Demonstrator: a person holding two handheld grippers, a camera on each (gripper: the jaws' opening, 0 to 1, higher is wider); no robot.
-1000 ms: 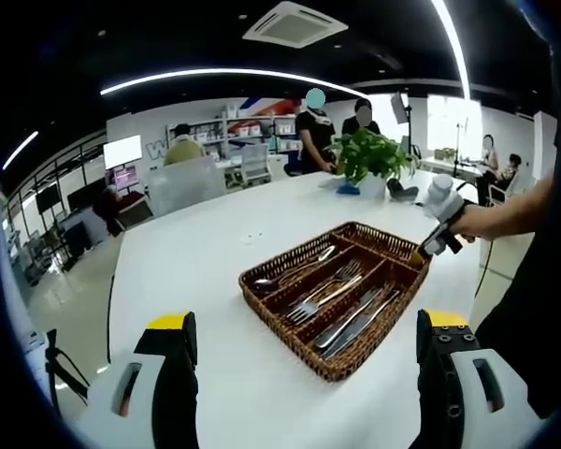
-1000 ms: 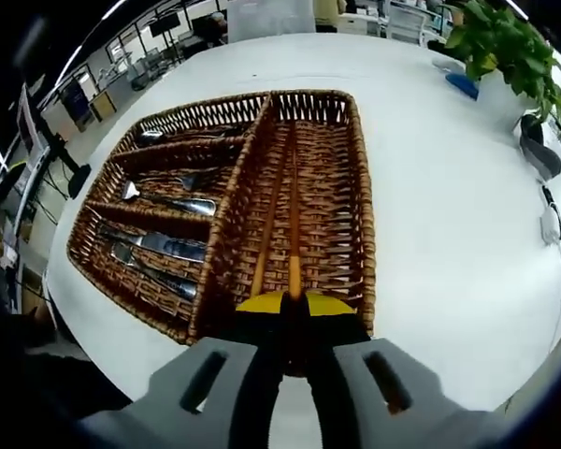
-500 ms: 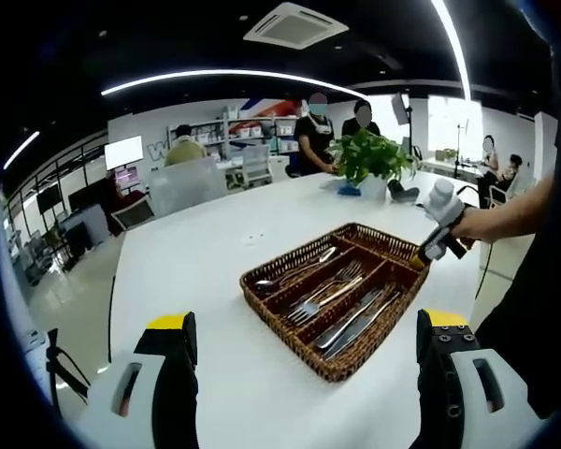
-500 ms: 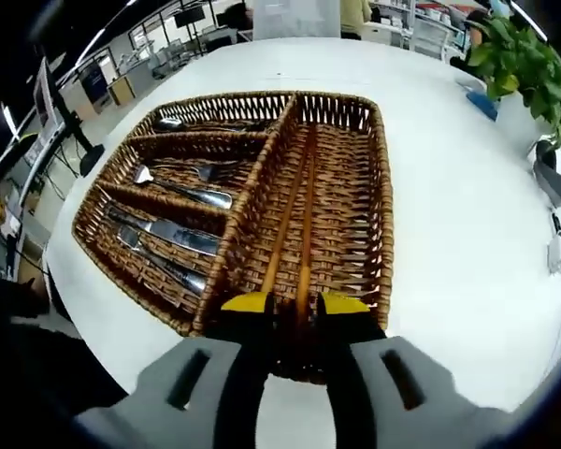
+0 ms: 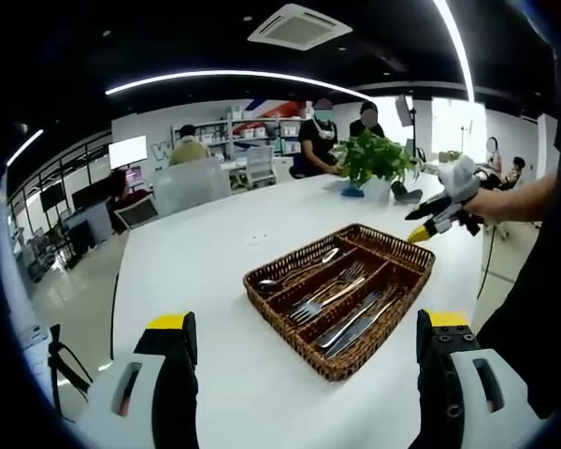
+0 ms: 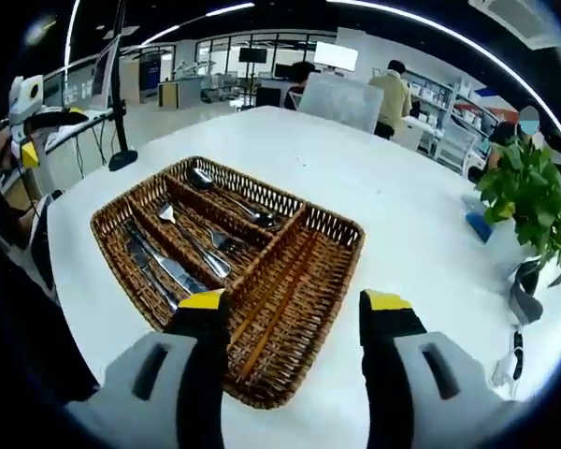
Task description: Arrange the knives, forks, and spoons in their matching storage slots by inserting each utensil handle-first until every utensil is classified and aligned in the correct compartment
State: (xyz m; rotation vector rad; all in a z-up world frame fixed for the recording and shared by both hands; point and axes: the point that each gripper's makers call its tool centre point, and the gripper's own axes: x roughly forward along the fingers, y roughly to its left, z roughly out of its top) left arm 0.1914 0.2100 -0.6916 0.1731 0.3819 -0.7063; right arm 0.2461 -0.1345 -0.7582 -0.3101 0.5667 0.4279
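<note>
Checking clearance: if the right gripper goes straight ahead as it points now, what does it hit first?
Probably the basket. The right gripper, jaws open, looks down at the wide compartment where the chopsticks lie, so it would likely meet those or the weave there; depth is unclear.

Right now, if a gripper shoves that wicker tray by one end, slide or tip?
Wicker tray probably slides: low, wide, flat on the smooth white table. Likely light, so it may pivot. Loose cutlery inside could rattle and shift.
</note>
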